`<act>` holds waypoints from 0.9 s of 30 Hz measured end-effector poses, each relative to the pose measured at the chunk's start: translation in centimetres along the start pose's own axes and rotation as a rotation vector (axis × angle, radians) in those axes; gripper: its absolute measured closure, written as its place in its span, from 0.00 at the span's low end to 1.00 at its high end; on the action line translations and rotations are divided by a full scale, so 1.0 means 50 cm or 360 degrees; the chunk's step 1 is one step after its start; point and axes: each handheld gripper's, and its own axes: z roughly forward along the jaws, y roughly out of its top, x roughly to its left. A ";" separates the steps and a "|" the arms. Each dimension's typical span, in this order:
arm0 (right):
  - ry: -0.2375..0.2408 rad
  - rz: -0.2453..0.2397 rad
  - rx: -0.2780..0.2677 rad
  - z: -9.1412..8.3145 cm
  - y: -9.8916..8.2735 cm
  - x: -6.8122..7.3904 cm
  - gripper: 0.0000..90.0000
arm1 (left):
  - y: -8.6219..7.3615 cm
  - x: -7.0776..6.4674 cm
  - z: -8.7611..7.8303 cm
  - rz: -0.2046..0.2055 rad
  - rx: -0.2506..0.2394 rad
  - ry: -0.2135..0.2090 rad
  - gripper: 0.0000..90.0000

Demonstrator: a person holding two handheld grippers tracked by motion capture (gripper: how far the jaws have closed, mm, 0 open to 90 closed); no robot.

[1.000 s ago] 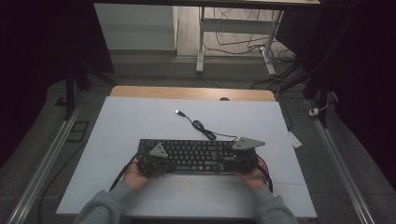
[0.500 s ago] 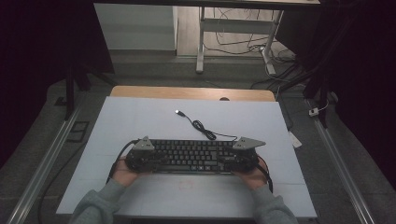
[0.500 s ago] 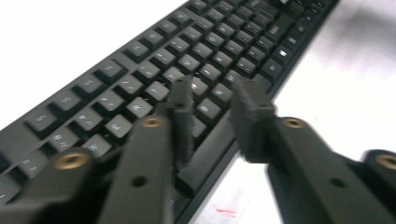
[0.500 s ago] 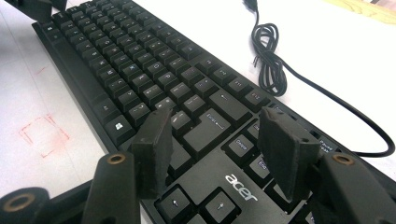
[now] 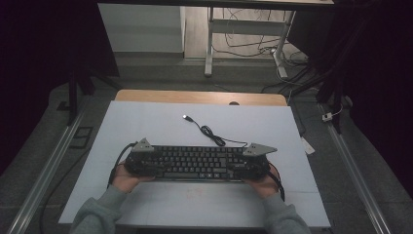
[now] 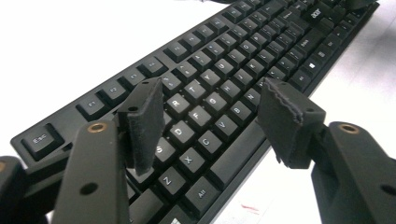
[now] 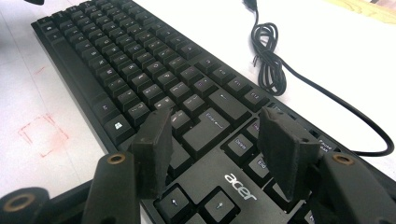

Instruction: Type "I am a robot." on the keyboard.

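A black Acer keyboard lies flat on the white table top, near the front. Its cable curls away behind it and ends in a loose USB plug. My left gripper is at the keyboard's left end. In the left gripper view, the left gripper hovers over the letter keys; its jaws have just been opening and nothing is between the pads. My right gripper is at the right end. The right gripper view shows the right gripper open above the Enter key area.
The white table top has a wooden strip along its far edge. Faint red marks lie in front of the keyboard. Metal rails run along both sides, and desk legs with loose cables stand on the floor behind.
My left gripper has moved left along the keyboard, from over the keys to its left end. The right gripper and the keyboard have stayed put.
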 end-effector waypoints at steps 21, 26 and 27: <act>0.0003 0.0004 -0.0003 0.001 0.001 0.001 0.51 | 0.025 0.018 0.001 0.0049 0.0016 0.0022 0.52; 0.0006 0.0007 -0.0010 0.000 0.003 0.000 0.51 | 0.041 0.026 0.010 0.0058 0.0036 0.0020 0.58; 0.0007 0.0005 -0.0011 0.000 0.003 0.000 0.51 | 0.045 0.028 0.012 0.0056 0.0035 0.0018 0.59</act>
